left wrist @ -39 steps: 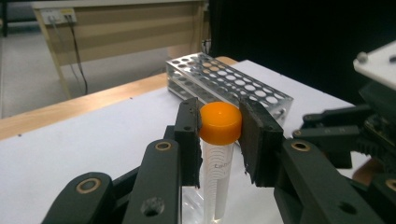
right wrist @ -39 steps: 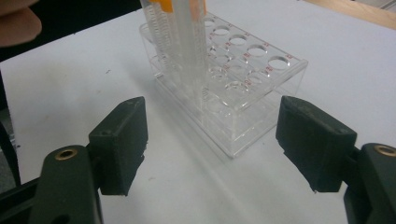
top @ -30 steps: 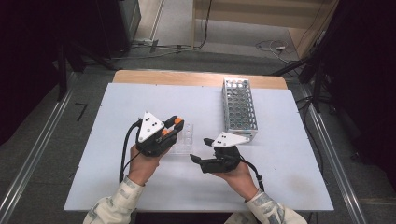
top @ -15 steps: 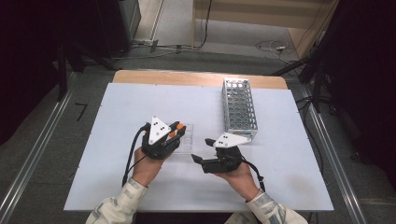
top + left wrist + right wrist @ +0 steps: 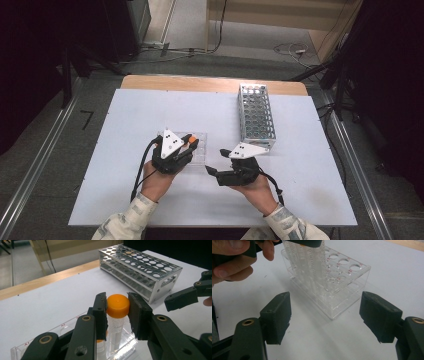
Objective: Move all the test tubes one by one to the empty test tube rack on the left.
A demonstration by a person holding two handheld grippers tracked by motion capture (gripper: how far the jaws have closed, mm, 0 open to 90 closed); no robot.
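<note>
A clear tube with an orange cap [image 5: 118,305] stands in a clear plastic rack [image 5: 201,153] at the table's middle. My left gripper [image 5: 117,312] is shut on that cap, one jaw on each side. From above, the left gripper [image 5: 191,143] hangs over the rack's near left part. Another orange-capped tube [image 5: 101,341] sits lower in the rack, mostly hidden behind the jaw. My right gripper [image 5: 324,317] stands open and wide, low over the table, facing the clear rack [image 5: 342,287] with nothing between its jaws. It lies right of the rack [image 5: 214,171].
A metal tube rack [image 5: 255,117] with several empty holes stands at the back right, also seen beyond the held tube [image 5: 140,267]. The white table top [image 5: 125,125] has bare room on the left and at the far right. A wooden edge [image 5: 210,82] runs along the back.
My left gripper has shifted a little to the right and nearer the person, settling over the clear rack. The right gripper has hardly moved.
</note>
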